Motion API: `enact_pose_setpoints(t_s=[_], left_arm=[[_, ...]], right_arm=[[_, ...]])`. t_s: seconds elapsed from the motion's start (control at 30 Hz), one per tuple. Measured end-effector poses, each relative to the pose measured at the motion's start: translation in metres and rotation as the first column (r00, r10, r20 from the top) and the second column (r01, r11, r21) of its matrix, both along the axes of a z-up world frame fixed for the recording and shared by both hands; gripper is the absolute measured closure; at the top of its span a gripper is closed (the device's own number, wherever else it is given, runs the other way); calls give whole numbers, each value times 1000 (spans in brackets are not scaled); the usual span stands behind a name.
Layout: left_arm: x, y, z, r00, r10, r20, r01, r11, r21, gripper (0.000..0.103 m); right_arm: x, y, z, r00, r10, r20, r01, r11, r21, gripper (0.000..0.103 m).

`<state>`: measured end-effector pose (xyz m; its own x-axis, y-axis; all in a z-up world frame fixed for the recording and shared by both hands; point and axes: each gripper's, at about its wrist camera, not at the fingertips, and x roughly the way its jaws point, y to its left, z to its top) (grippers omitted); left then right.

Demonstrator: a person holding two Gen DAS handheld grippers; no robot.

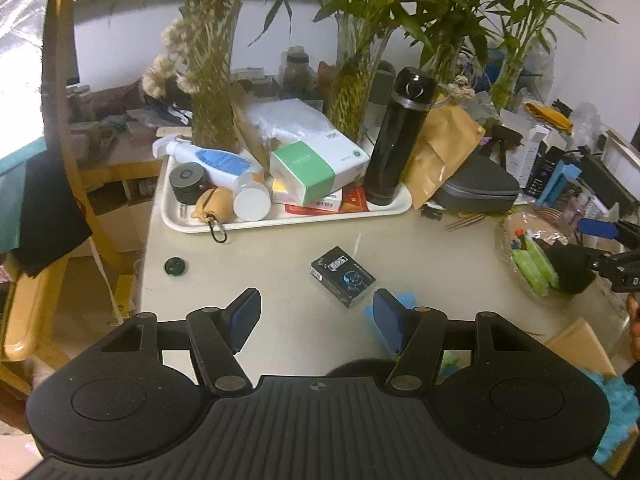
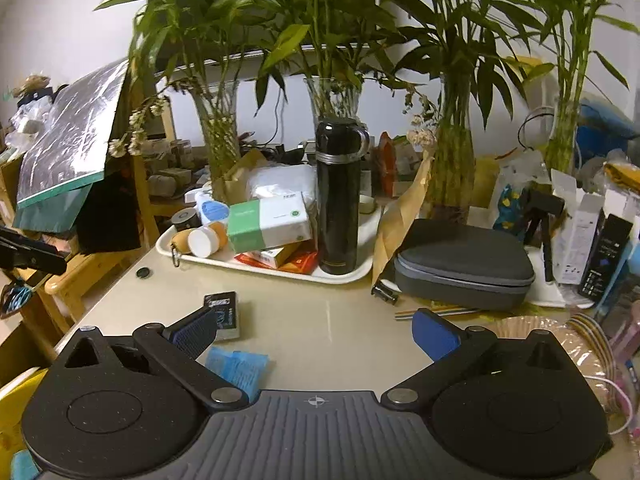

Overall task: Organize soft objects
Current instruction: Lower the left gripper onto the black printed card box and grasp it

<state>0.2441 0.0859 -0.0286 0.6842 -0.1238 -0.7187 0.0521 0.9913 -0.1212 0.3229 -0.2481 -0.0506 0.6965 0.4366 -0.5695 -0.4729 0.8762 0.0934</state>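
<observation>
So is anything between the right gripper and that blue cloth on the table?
Nothing visible blocks it. The blue cloth lies flat just below the right gripper, beside its left finger, jaws open and empty. The small black box sits just beyond the cloth, not across the path.

You can read no text anywhere: the print on the green-banded tissue box [image 1: 308, 170], the small black box [image 1: 342, 276] and the spray bottle [image 1: 218, 160] is blurred.

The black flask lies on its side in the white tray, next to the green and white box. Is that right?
Not quite. The black flask stands upright in the white tray, next to the green and white box. The right wrist view shows it clearly.
</observation>
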Motion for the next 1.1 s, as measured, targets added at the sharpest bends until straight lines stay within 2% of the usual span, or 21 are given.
enact_pose_setpoints(t_s=[0.17, 0.3, 0.53, 0.67, 0.9, 1.1], left_arm=[[23, -1, -16, 1000, -8, -19, 8, 1000, -9, 42], [37, 0, -24, 999, -17, -28, 16, 1000, -4, 42], [54, 11, -37, 999, -10, -31, 8, 998, -59, 42], [65, 15, -53, 996, -12, -86, 3, 995, -102, 42], [86, 11, -74, 988, -50, -148, 32, 992, -121, 42], [101, -3, -92, 968, -137, -210, 117, 988, -102, 42]], right_arm=[[18, 1, -15, 999, -24, -24, 25, 1000, 5, 0], [26, 3, -16, 1000, -8, 5, 8, 1000, 1, 0], [39, 8, -27, 1000, 24, -14, -24, 1000, 0, 0], [47, 13, -35, 997, 57, -49, -57, 998, -4, 0], [60, 29, -44, 992, 91, -82, -95, 995, -41, 0], [62, 43, -48, 987, 128, -100, -135, 988, -73, 0]])
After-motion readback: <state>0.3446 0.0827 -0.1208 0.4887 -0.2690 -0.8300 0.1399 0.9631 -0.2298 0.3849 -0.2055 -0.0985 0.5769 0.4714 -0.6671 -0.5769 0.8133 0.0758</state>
